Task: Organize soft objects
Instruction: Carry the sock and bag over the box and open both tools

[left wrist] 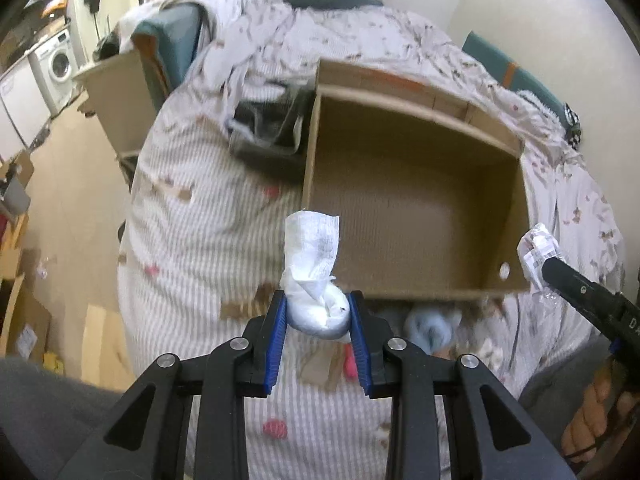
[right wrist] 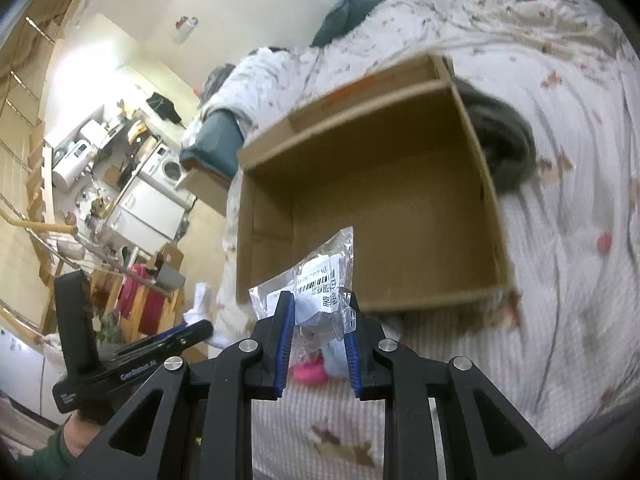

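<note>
Two grippers loaded | left gripper (left wrist: 317, 312) clamps white soft bundle (left wrist: 314, 276) | right gripper (right wrist: 320, 312) clamps plastic-bagged item (right wrist: 316, 280) | both beside near rim of cardboard box (left wrist: 400, 292) on bed quilt (left wrist: 192, 240)

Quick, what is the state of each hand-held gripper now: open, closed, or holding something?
Left hand-held gripper: closed on a white wrapped bundle.
Right hand-held gripper: closed on a clear plastic packet with a barcode label.
</note>
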